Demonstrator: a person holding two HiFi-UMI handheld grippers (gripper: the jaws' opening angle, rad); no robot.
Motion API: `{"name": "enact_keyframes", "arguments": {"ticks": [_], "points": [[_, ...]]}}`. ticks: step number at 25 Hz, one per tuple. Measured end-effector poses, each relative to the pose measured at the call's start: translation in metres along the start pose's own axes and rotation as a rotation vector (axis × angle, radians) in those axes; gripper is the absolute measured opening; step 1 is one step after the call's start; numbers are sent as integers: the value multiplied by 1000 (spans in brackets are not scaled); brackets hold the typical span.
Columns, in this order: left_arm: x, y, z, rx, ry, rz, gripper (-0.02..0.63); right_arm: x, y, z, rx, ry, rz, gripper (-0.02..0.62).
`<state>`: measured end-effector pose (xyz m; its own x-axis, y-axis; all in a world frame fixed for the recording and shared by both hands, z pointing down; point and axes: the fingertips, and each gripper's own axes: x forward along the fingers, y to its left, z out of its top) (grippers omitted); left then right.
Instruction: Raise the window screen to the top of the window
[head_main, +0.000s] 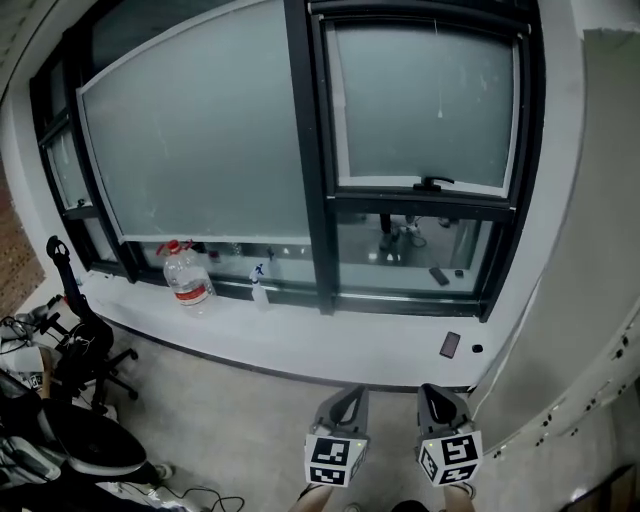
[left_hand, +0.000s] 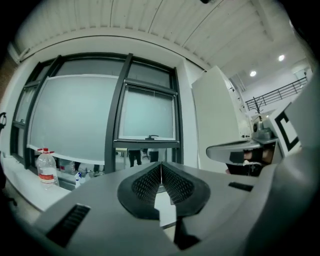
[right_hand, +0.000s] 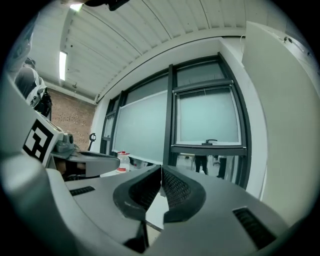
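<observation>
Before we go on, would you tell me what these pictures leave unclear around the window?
Head view: the label on the water bottle is too small to read.
Head view: the small dark item beside the phone on the sill is too small to identify.
All views: the frosted window screen hides whatever lies behind it.
Left gripper view: a figure below the screen shows only legs; the screen covers the rest.

Window screen (right_hand: 207, 117) is hiding people (right_hand: 201, 163) behind it above the legs. Dark flat item (head_main: 450, 345) on sill (head_main: 330, 345) is showing too small to identify.
</observation>
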<state>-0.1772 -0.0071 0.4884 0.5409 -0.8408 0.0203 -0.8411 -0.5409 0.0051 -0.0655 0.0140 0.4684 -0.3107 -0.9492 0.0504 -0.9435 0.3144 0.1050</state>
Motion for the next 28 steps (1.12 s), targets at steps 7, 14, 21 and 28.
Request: {"name": "enact_keyframes", "arguments": {"ticks": [7, 14, 21, 28], "points": [[-37, -6, 19, -51, -58, 61, 8, -21, 46, 24, -14, -51, 114, 11], [-99, -86, 3, -45, -29, 71, 8, -134, 61, 24, 23, -118, 98, 11], [-212, -185, -14, -51, -12, 83, 8, -294, 41, -7, 107, -101, -4, 11], [-284, -249, 3, -21, -28, 74, 8, -392, 57, -3, 127, -105, -15, 11]]}}
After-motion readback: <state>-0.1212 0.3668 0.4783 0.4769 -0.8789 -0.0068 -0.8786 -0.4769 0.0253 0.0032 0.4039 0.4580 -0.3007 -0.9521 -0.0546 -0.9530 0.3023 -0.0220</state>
